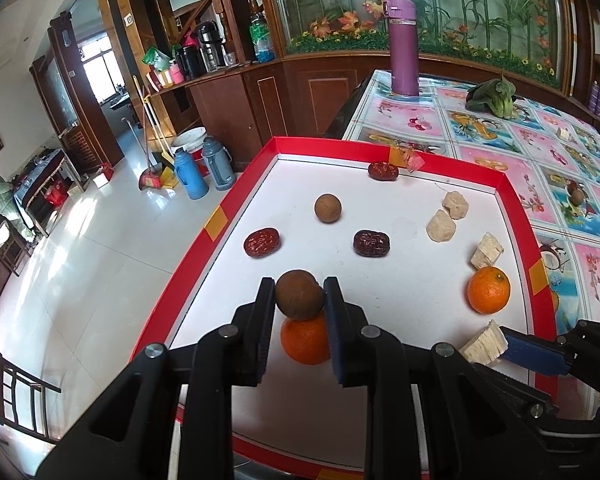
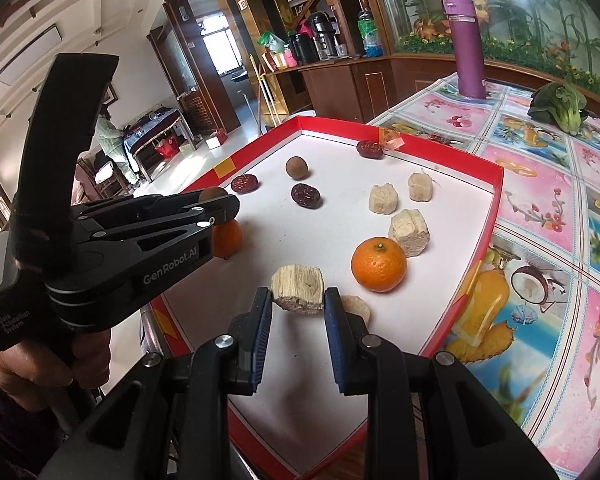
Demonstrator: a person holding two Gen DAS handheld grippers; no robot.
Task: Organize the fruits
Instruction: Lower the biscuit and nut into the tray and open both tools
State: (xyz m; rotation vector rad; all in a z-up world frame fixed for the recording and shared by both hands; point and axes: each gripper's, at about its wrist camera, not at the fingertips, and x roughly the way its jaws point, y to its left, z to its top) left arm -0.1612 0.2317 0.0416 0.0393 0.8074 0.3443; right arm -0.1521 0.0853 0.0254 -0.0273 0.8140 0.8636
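Observation:
A red-rimmed white tray holds the fruit. My left gripper is shut on a brown longan, held just above an orange. My right gripper is shut on a pale sugarcane chunk; another pale chunk lies behind its right finger. A second orange sits at the tray's right side. Three red dates, a second longan and several sugarcane chunks are spread further back.
The tray lies on a table with a pink pictured cloth. A purple flask and a green leafy vegetable stand at the far end. Beyond the tray's left rim the table ends, with tiled floor and thermos jugs below.

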